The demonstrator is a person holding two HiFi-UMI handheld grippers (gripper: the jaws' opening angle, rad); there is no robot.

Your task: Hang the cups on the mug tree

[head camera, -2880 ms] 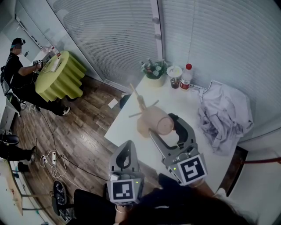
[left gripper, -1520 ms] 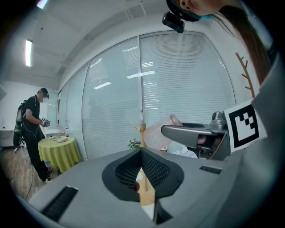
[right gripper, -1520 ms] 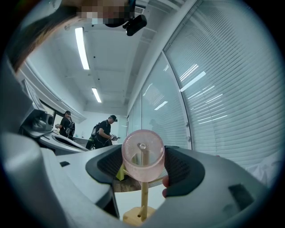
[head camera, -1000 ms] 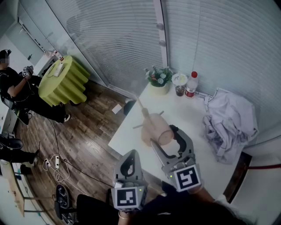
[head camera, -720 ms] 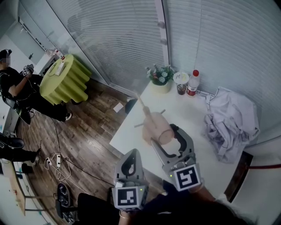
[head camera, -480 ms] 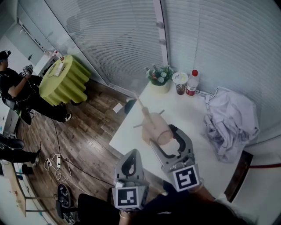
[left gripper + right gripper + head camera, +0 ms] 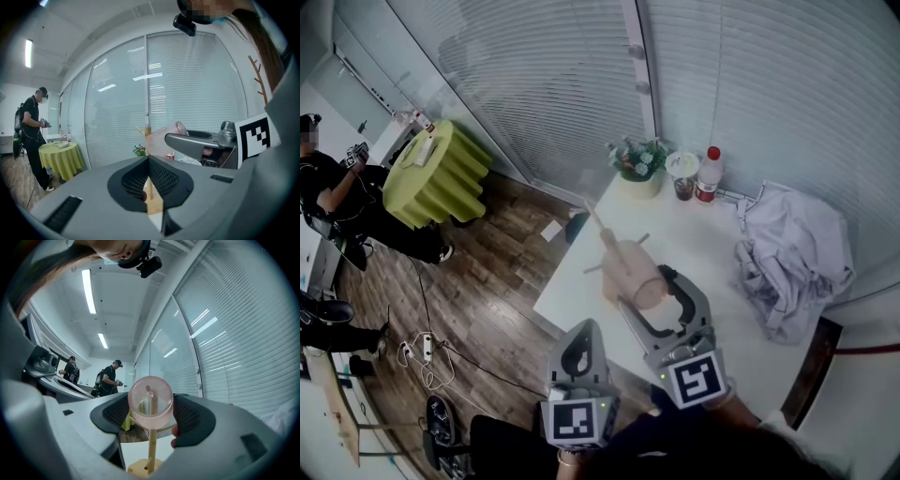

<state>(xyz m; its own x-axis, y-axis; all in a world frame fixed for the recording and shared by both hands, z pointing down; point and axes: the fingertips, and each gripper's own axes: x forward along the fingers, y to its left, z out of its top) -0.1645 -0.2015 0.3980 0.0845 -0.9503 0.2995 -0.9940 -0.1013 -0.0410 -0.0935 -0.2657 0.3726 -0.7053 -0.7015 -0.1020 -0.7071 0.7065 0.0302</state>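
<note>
The right tongs (image 7: 647, 289) are squeezed on a pink cup (image 7: 151, 404). The cup lies on its side between the two jaws, with its round end facing back at the tongs. I think it is held like this so it can slide onto a peg. The wooden mug tree (image 7: 150, 446) stands just past the cup, on the white desk (image 7: 703, 234). Looking along the tongs, its pole lines up right behind the cup, so the cup is very near the tree. I cannot tell if it touches a peg yet.

The left tongs (image 7: 149, 180) are pinched nearly together and hold nothing. They hang low, off the near edge of the desk, and seem to be waiting. Further off on the desk are a flower pot (image 7: 639, 173) and a bottle (image 7: 706, 174).
</note>
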